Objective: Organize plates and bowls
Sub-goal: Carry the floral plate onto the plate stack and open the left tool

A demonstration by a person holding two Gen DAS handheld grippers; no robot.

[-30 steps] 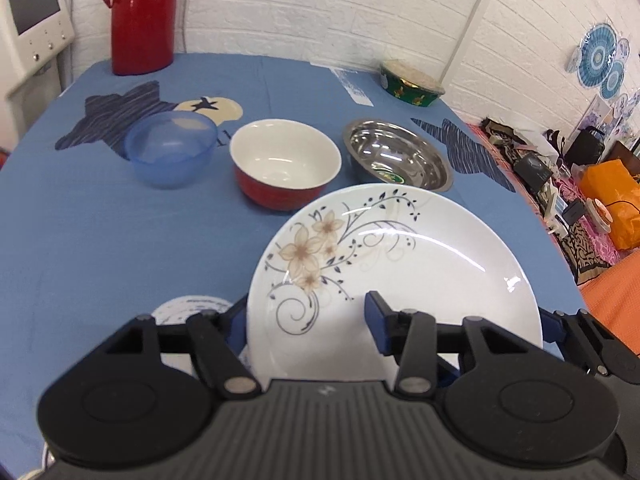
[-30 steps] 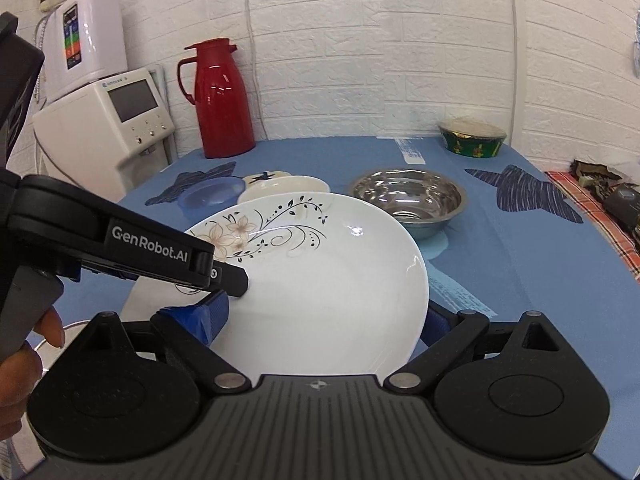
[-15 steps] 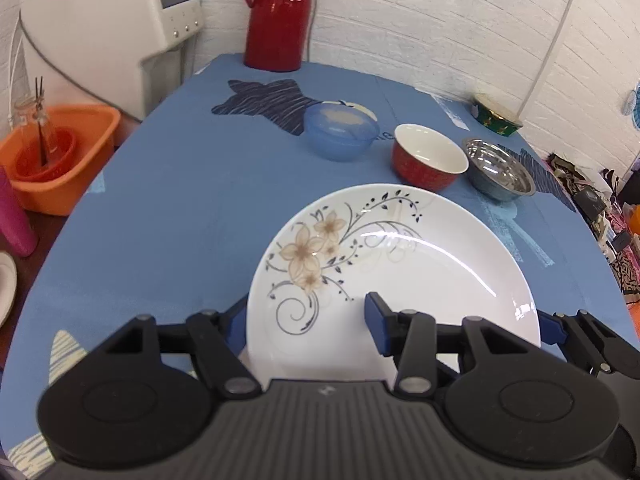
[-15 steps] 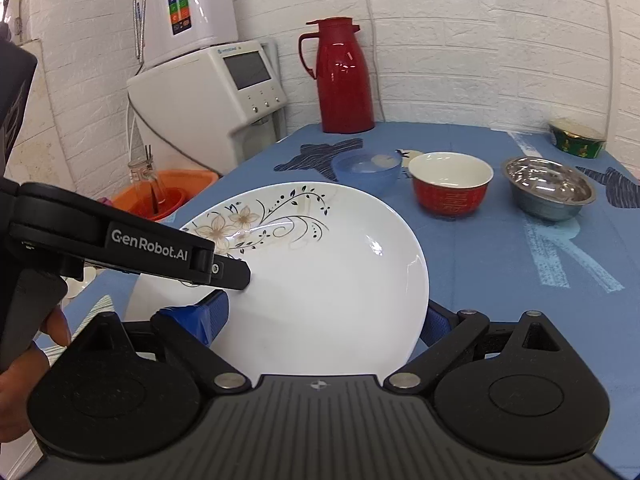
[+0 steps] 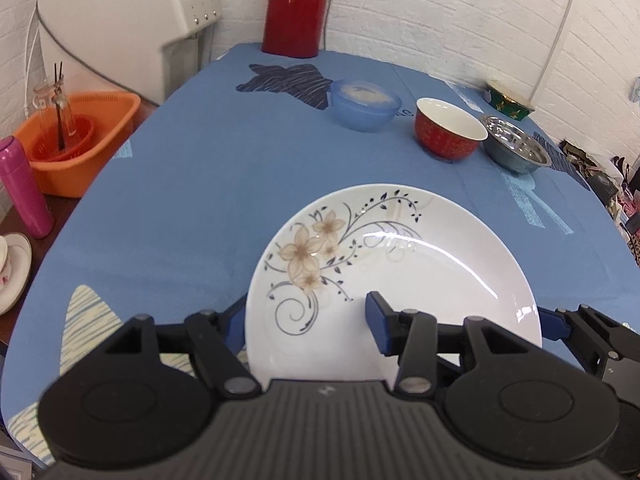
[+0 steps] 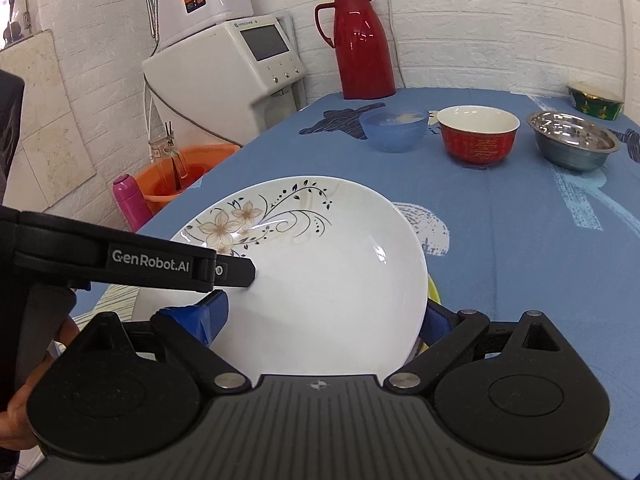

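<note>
- Left wrist view: the left gripper (image 5: 306,318) pinches the near rim of the floral plate (image 5: 394,276); the right gripper (image 6: 322,314) pinches its other edge.
- Over the last second the plate was carried back from the bowls toward the table's (image 5: 208,184) near end, probably nearing put-down.
- White, glossy, tan flowers.
- Beyond: blue bowl (image 5: 365,104), red bowl (image 5: 450,128), steel bowl (image 5: 516,148).

1. left gripper (image 5: 306,320): black linkage arms, silver pivot screws, blue pads (image 5: 378,322), ribbed grey housing.
2. right gripper (image 6: 322,320): same black build, blue pads (image 6: 210,314).
3. white "genrobot.ai" lettering on a black finger.
</note>
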